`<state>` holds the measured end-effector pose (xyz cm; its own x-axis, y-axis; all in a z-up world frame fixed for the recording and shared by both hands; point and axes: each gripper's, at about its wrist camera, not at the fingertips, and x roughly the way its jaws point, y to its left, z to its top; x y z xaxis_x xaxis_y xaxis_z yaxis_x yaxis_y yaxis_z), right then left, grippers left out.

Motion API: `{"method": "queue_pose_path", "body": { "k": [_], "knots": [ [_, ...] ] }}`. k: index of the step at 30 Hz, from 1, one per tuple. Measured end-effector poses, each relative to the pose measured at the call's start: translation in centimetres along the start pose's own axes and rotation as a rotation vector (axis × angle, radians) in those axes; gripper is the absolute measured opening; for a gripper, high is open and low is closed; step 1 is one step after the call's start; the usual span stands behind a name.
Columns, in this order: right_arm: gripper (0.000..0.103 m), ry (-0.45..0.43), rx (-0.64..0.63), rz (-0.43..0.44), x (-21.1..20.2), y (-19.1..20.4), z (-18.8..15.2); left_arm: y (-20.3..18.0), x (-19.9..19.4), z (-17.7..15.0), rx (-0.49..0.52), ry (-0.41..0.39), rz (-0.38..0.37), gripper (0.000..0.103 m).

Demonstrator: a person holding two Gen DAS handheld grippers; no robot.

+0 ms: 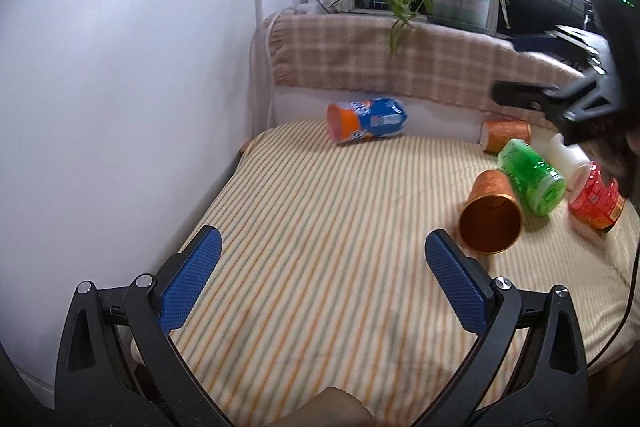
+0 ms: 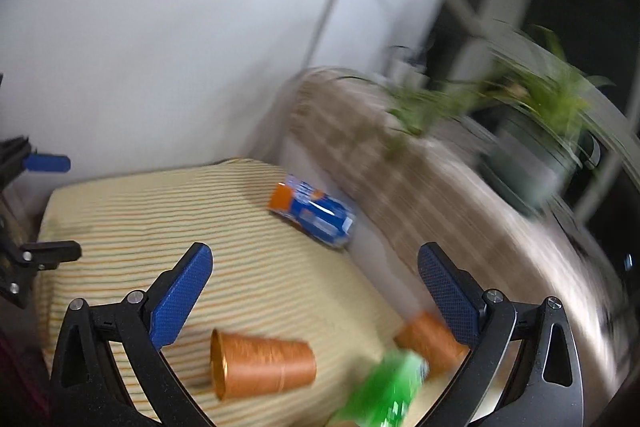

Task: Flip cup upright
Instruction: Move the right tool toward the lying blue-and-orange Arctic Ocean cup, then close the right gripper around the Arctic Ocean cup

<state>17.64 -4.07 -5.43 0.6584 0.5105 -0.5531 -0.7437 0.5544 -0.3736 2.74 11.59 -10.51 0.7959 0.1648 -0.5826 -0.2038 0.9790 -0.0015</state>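
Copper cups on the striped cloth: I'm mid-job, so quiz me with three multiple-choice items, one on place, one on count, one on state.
1. Where does the blue and orange can lie?
A. at the far end of the striped cloth, near the plaid blanket
B. between the left tongs
C. on the windowsill

2. How many copper cups show in the left wrist view?
A. one
B. two
C. four

3. How is the nearer copper cup posed?
A. upright
B. upside down
C. on its side, mouth open towards the camera

Answers: 1 A, it sits by the blanket's edge. 2 B, the nearer cup and another copper cup behind the green bottle. 3 C, its round opening faces the left tongs, which stand open and empty, as do the right tongs.
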Motion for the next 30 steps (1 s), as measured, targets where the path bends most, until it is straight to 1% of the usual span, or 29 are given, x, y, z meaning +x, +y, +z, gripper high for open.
{"method": "queue_pose_path", "body": {
  "k": [5, 7, 8, 12, 15, 17, 24, 30],
  "knots": [
    [0.1, 0.052, -0.125, 0.082, 5.5, 0.1, 1.6, 1.1, 1.4, -0.6, 0.0, 0.022, 0.016, 0.103],
    [0.099, 0.082, -0.173, 0.11, 7.6, 0.4, 1.9, 1.4, 2.0, -0.8, 0.001, 0.034, 0.024, 0.103],
    [0.096, 0.102, -0.203, 0.122, 8.7, 0.6, 2.0, 1.7, 2.3, -0.9, -0.001, 0.04, 0.025, 0.103],
    [0.094, 0.173, -0.314, 0.164, 12.8, 1.4, 2.0, 2.7, 3.4, -1.3, -0.02, 0.063, 0.03, 0.103],
    [0.094, 0.193, -0.34, 0.184, 15.1, 1.4, 2.3, 3.2, 3.8, -1.3, -0.031, 0.071, 0.031, 0.103],
    [0.094, 0.205, -0.373, 0.189, 16.4, 1.4, 2.4, 3.5, 3.9, -1.3, -0.036, 0.072, 0.031, 0.103],
    [0.094, 0.265, -0.521, 0.147, 21.5, 2.5, 2.6, 4.6, 4.4, -1.4, -0.057, 0.079, 0.02, 0.103],
    [0.094, 0.288, -0.626, 0.131, 24.0, 3.5, 2.3, 5.7, 5.3, -1.7, -0.091, 0.105, 0.008, 0.103]
  ]
}}
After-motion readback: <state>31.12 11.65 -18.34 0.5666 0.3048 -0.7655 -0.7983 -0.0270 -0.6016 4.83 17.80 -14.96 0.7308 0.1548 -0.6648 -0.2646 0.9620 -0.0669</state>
